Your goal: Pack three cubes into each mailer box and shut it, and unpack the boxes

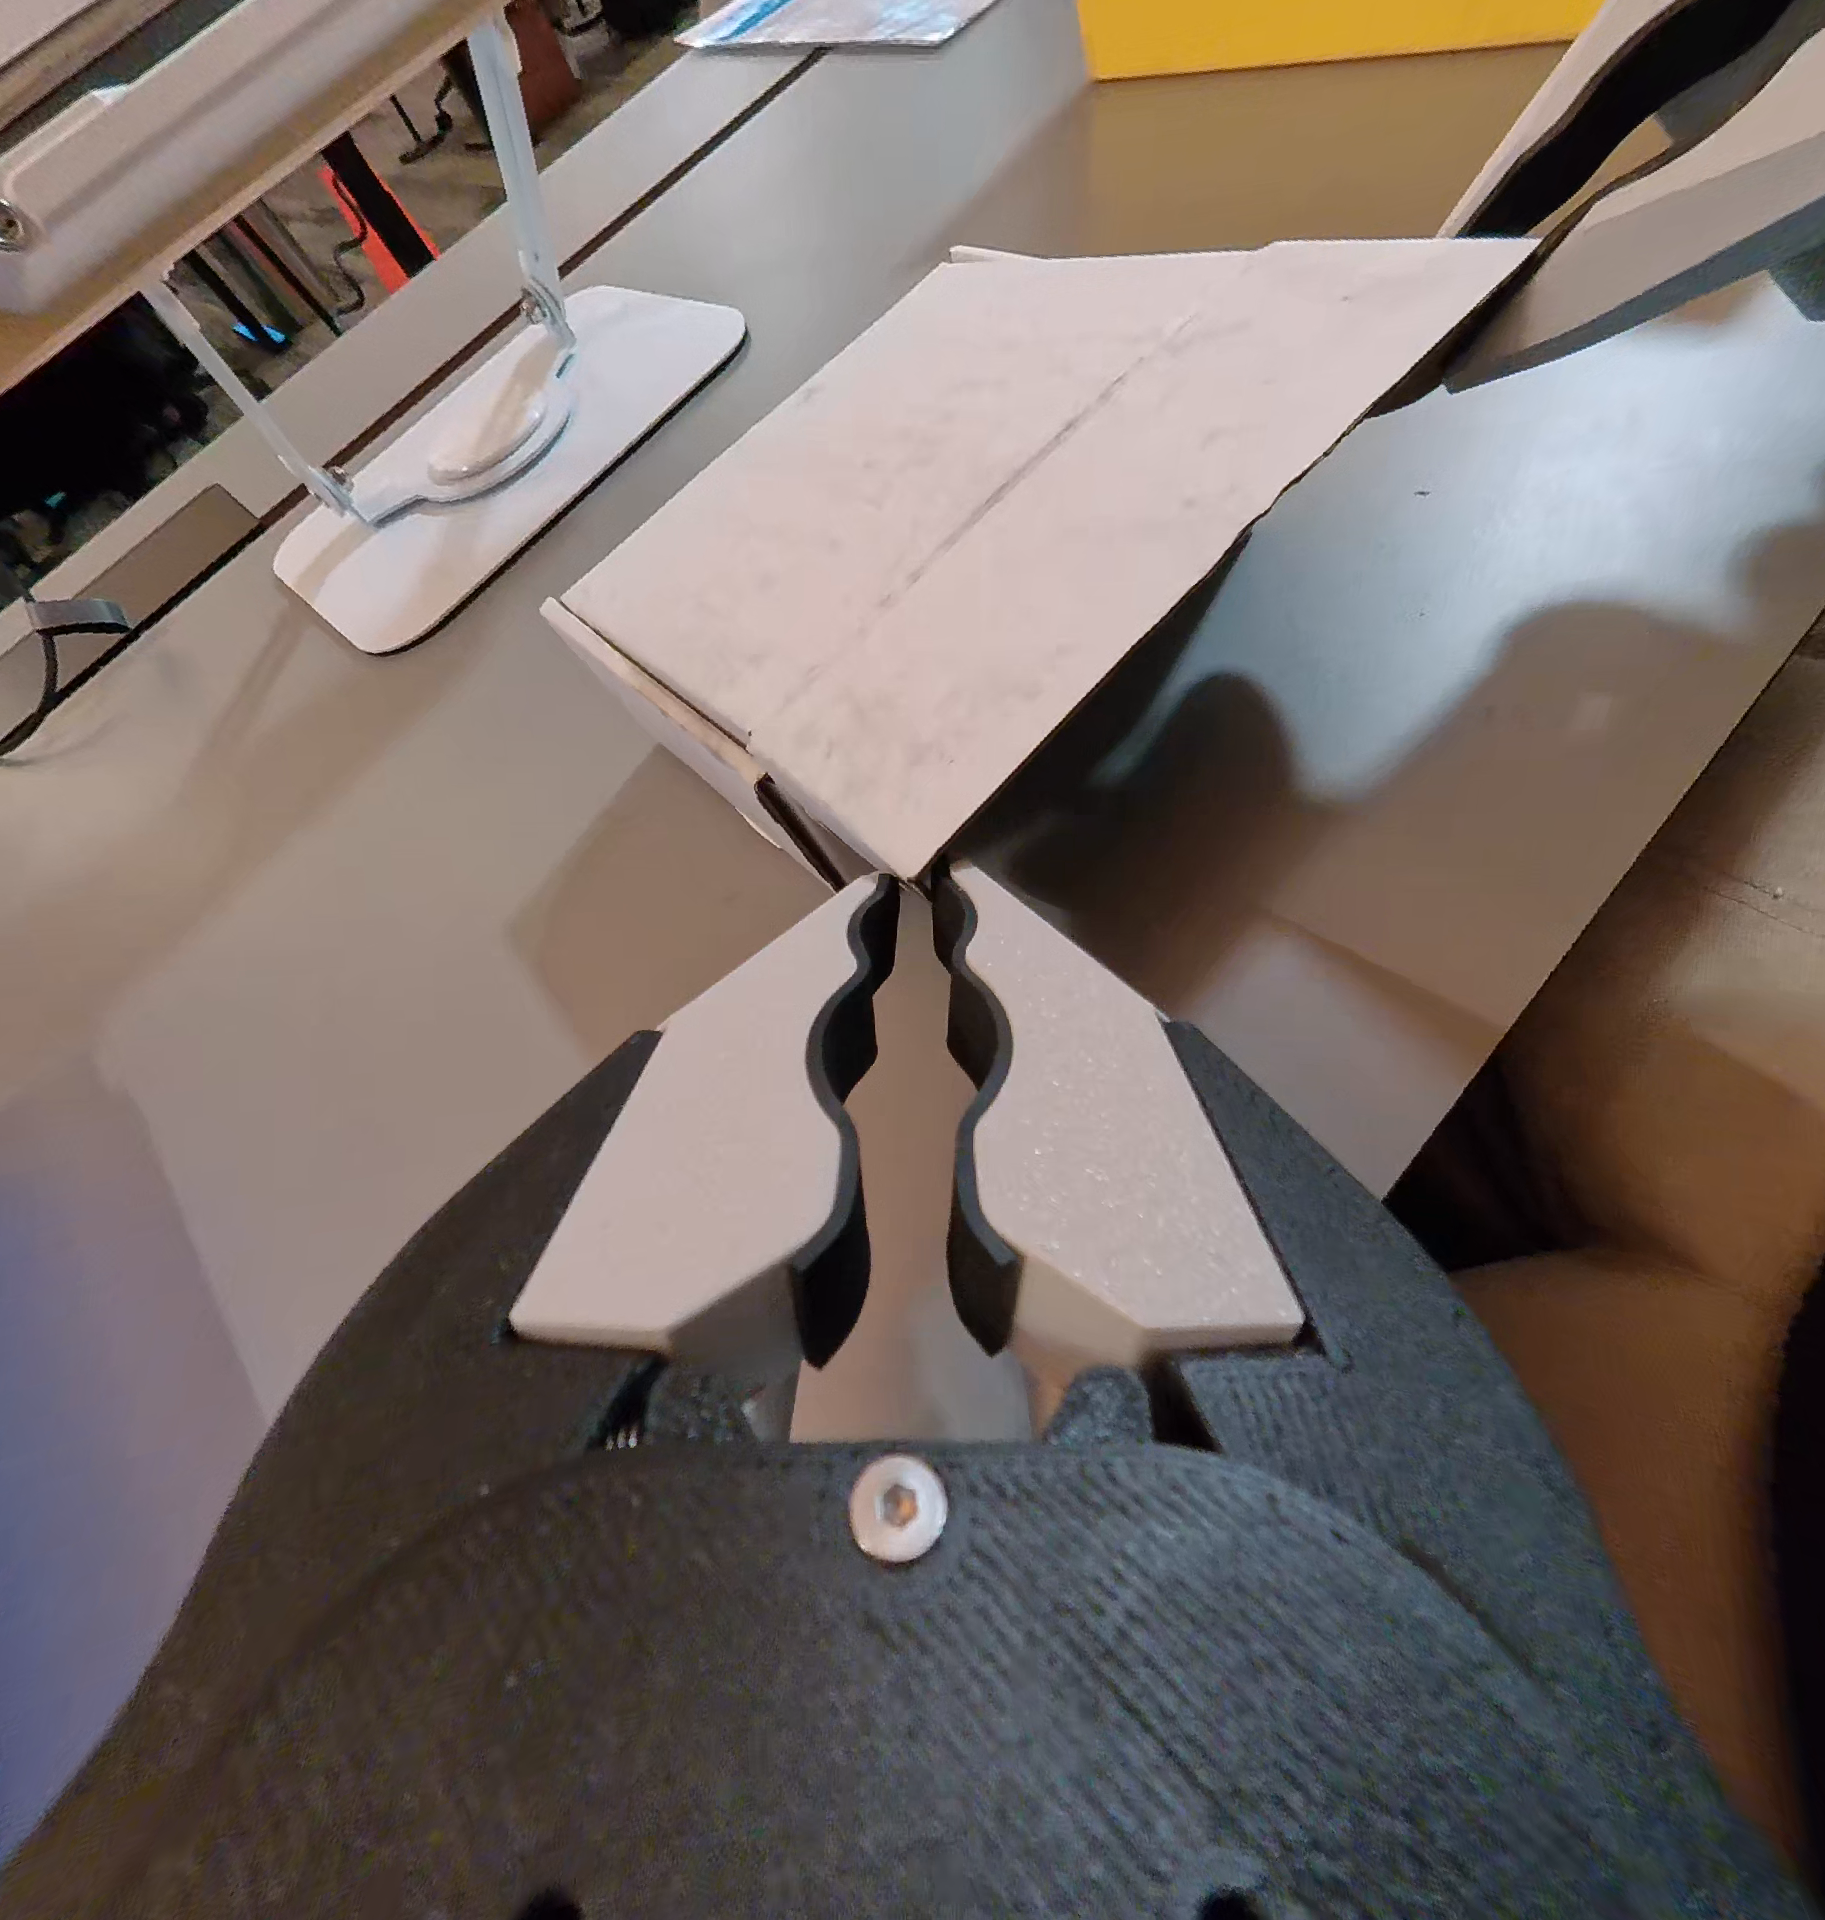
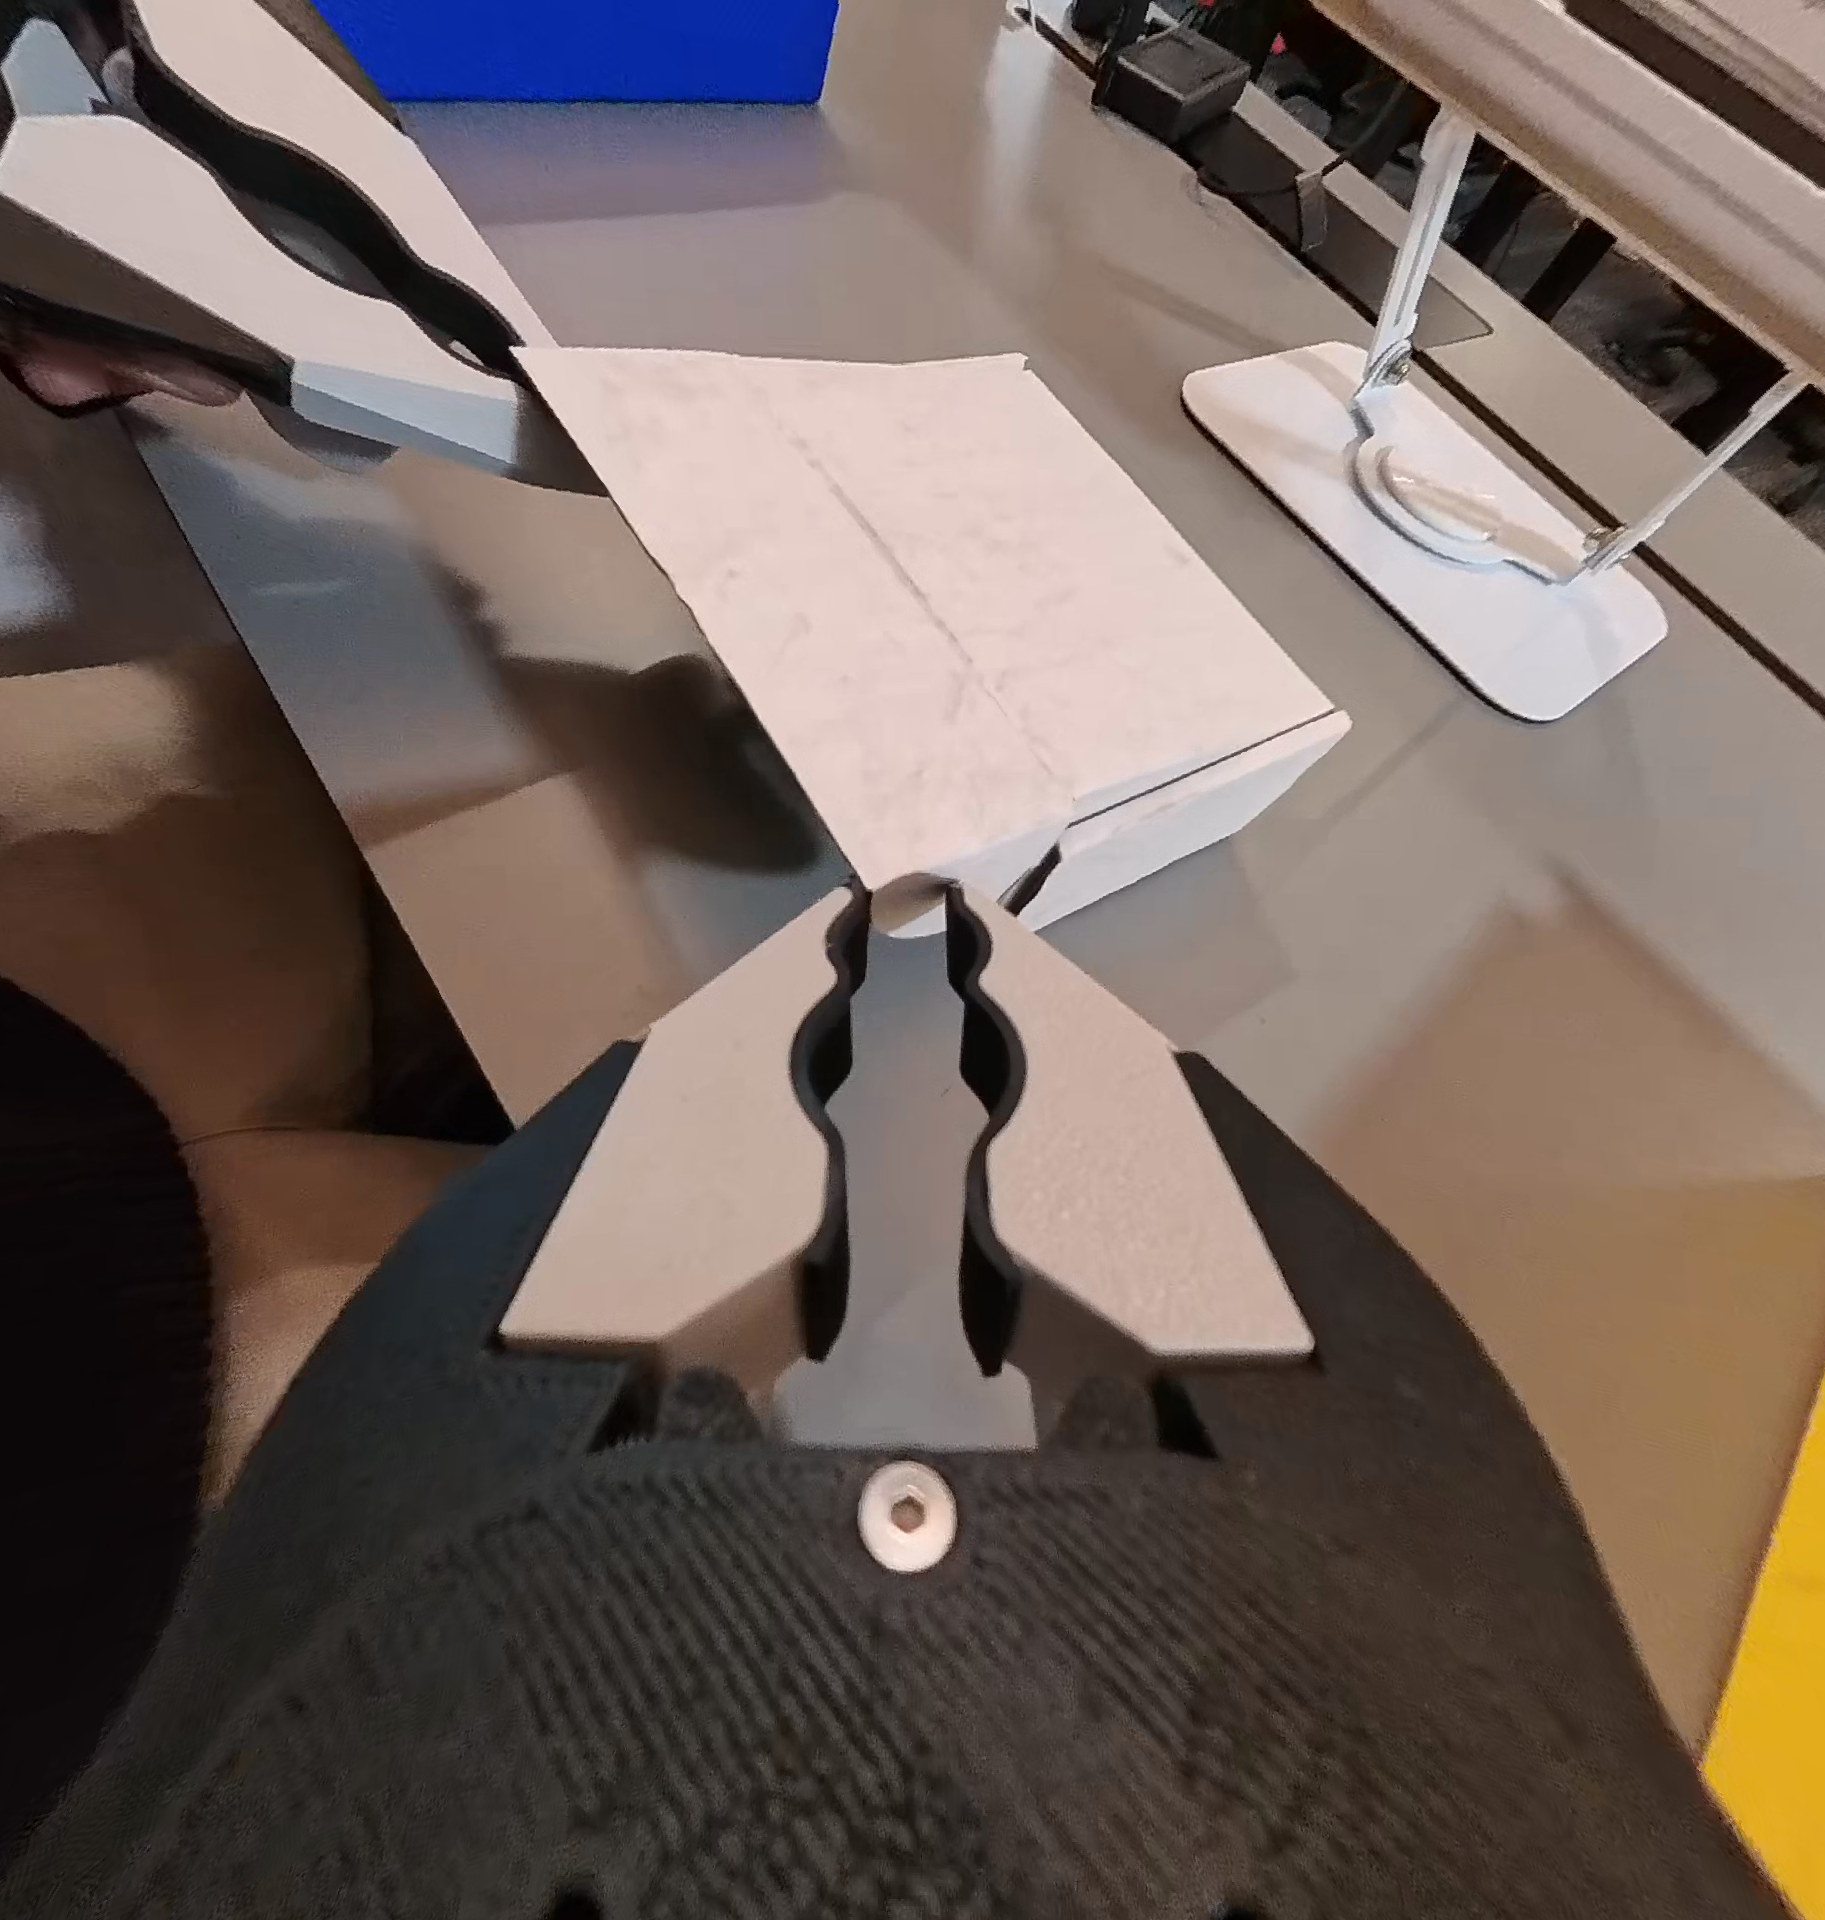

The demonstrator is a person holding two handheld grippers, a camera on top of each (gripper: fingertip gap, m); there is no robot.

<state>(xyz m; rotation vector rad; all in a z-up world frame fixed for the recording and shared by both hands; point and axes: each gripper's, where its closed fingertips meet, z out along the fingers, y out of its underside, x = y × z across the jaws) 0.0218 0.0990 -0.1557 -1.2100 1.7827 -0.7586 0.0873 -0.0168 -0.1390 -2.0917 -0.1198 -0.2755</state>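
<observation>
At the near corners of a white mailer box point(image 1: 949, 540), both tools meet the lid. Left tool point(image 1: 913, 894) has its fingers almost pressed together at one front corner; whether it pinches the lid edge is unclear. Right tool point(image 2: 910, 906), fingers slightly apart, straddles a rounded tab at the other corner. Beyond both tools, the box lies closed on the tabletop point(image 2: 1407, 935), neither tool nearer.

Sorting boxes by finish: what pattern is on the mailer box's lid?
White with faint grey marble-like veining on the mailer box, clearest in the right wrist view.
</observation>
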